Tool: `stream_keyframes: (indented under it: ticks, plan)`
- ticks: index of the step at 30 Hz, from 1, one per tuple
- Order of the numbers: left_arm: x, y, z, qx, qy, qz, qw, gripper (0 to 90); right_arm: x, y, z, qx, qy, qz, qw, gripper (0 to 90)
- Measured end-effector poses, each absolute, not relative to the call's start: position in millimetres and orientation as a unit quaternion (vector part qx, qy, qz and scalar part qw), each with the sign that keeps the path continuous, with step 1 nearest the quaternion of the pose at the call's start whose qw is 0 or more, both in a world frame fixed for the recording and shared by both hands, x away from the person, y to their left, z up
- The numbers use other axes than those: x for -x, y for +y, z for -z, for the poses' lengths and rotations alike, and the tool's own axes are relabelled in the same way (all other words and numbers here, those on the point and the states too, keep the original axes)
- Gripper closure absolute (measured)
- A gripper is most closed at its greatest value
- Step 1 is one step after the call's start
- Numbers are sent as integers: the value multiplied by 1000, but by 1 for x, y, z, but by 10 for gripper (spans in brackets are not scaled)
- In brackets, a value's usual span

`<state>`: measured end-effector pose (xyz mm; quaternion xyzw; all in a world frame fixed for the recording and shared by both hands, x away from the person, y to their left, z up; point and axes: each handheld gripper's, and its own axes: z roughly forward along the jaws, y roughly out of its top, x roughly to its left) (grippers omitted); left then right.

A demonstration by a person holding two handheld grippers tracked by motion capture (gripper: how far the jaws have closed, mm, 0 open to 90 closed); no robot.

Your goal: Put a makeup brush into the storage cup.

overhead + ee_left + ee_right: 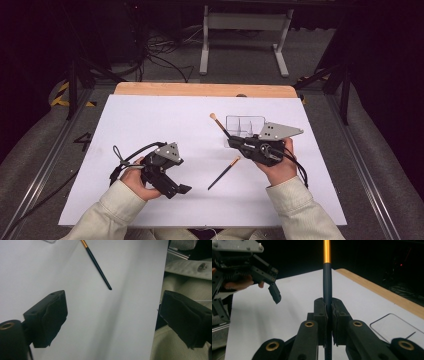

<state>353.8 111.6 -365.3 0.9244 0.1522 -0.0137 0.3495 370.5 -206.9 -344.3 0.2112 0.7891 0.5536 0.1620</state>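
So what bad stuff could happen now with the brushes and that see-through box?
The right claw pinches one brush low on its thin handle, so it might swing or slip while moving.

The clear box is light-looking and sits right by that claw; a bump could shove it.

The other brush lies loose on the table between both claws, so the open left claw might roll it away.

R gripper [231, 139] clamps a brush [219, 125] by the clear organizer [245, 125]; 2nd brush [224, 173] lies on the white mat [150, 125]; L gripper [182, 186] gapes, empty.
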Motion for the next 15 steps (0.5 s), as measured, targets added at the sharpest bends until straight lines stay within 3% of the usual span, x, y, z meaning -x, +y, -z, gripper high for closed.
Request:
stream_keyframes:
  ticks: [8,15]
  plan:
    - [-356,112,369,-921,158,16,355,6,-375,-210,342,-227,766,-573,182,840]
    - [-357,112,370,-920,157,20,359,2,-381,-214,342,-247,741,-591,203,840]
